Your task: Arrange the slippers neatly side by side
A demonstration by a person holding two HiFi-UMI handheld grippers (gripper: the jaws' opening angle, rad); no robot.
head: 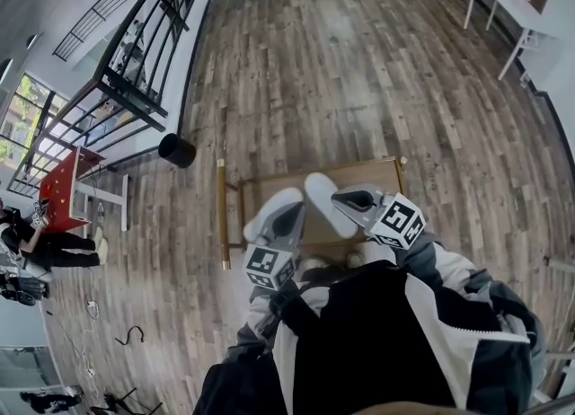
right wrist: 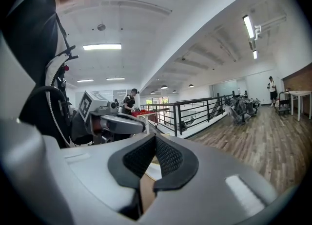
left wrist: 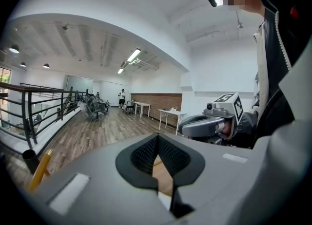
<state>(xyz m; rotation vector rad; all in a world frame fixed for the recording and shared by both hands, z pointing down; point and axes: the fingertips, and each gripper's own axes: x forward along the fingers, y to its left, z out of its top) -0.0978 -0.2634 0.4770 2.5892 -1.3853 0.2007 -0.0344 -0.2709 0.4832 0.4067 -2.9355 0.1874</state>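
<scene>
Two white slippers lie on a low wooden table (head: 269, 184). The left slipper (head: 268, 208) and the right slipper (head: 322, 199) are angled so their far ends lean toward each other. My left gripper (head: 289, 217) hovers over the left slipper, its jaws shut with nothing between them (left wrist: 157, 143). Over the right slipper my right gripper (head: 349, 198) is also shut and holds nothing (right wrist: 155, 143). Both grippers are held level and point out into the room. Each one shows in the other's view: the right gripper (left wrist: 207, 124) and the left gripper (right wrist: 117, 124).
A black bin (head: 177, 150) stands on the wood floor beyond the table. A dark metal railing (head: 135, 72) runs along the left. A red table (head: 63, 190) is at far left and white tables (head: 503, 0) at far right. A person (left wrist: 122, 97) stands far off.
</scene>
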